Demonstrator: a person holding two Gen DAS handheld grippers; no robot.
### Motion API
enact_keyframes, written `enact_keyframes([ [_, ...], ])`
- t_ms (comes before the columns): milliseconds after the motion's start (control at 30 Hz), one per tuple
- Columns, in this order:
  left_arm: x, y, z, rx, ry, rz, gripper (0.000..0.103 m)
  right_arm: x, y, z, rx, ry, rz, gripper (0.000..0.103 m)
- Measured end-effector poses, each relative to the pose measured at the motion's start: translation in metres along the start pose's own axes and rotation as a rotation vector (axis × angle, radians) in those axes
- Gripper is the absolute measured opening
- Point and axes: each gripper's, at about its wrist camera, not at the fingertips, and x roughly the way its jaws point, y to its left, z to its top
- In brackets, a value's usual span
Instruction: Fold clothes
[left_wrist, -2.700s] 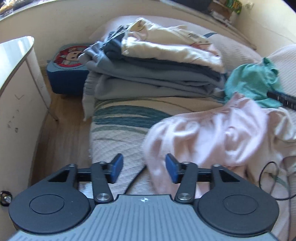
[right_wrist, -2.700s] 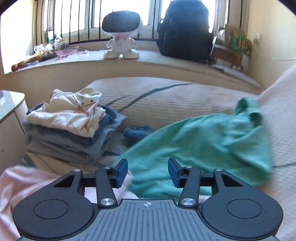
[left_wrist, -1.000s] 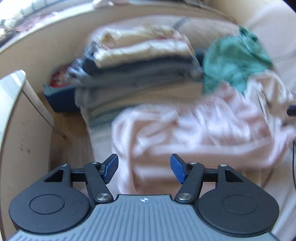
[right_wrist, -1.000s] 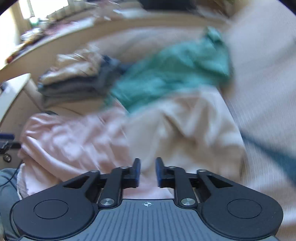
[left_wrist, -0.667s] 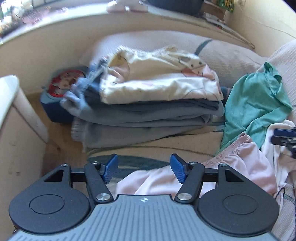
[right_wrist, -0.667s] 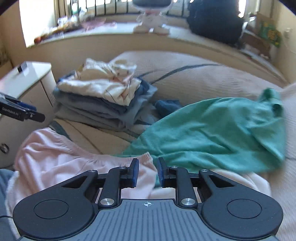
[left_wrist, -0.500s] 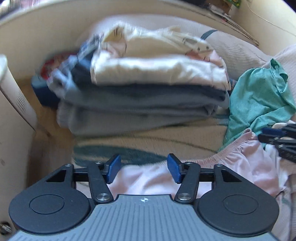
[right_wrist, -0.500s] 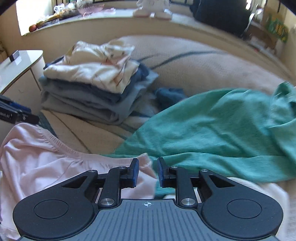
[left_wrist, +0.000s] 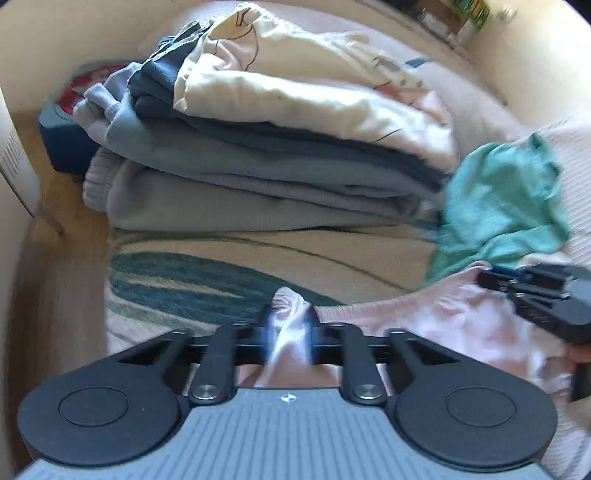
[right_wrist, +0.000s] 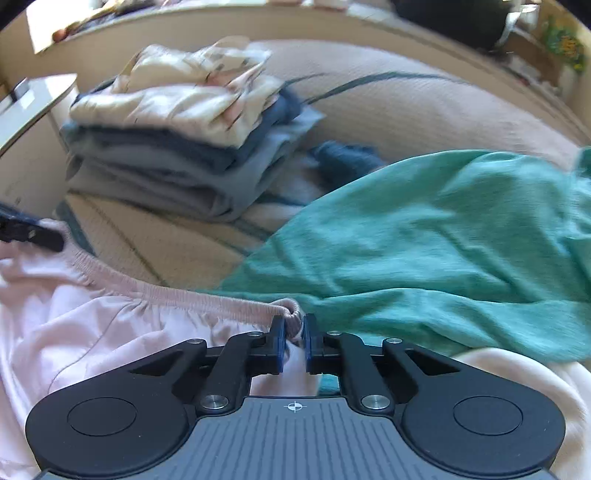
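Observation:
A pale pink garment (left_wrist: 454, 321) with an elastic waistband lies on the bed. My left gripper (left_wrist: 290, 332) is shut on a bunched corner of its waistband. My right gripper (right_wrist: 293, 332) is shut on the other end of the waistband (right_wrist: 177, 295), which stretches left toward the left gripper's fingers (right_wrist: 29, 232). The right gripper also shows in the left wrist view (left_wrist: 535, 291) at the right. A crumpled green garment (right_wrist: 424, 236) lies just beyond the pink one; it also shows in the left wrist view (left_wrist: 506, 206).
A stack of folded clothes (left_wrist: 266, 147), cream on top of grey and blue, sits on the bed ahead; it also shows in the right wrist view (right_wrist: 184, 125). A cream garment (right_wrist: 517, 384) lies at the right. A white cabinet (right_wrist: 33, 107) and a blue box (left_wrist: 62, 144) stand on the left.
My left gripper has closed on the pink waistband, having been open half a second ago. The right gripper keeps its hold; the waistband is now pulled out between the two.

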Motion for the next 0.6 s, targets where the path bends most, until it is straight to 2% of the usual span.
enact_keyframes([
  [200,-0.043,-0.020,0.024,0.066,-0.173,-0.055,0.012,-0.034,-0.013,0.008,0.045,-0.130,-0.055,0.007],
  [333,-0.045,-0.041,0.042,0.158,-0.274,0.027,0.012,-0.032,-0.021,0.027,0.068,-0.182,-0.101,0.007],
  [433,-0.025,-0.046,0.045,0.188,-0.270,0.065,0.012,-0.029,-0.028,0.040,0.085,-0.217,-0.136,0.007],
  [533,-0.007,-0.043,0.042,0.198,-0.251,0.101,0.013,-0.004,-0.030,0.045,0.094,-0.195,-0.186,0.007],
  [600,0.003,-0.034,0.039,0.165,-0.248,0.102,0.020,0.014,-0.033,0.047,0.114,-0.182,-0.207,0.007],
])
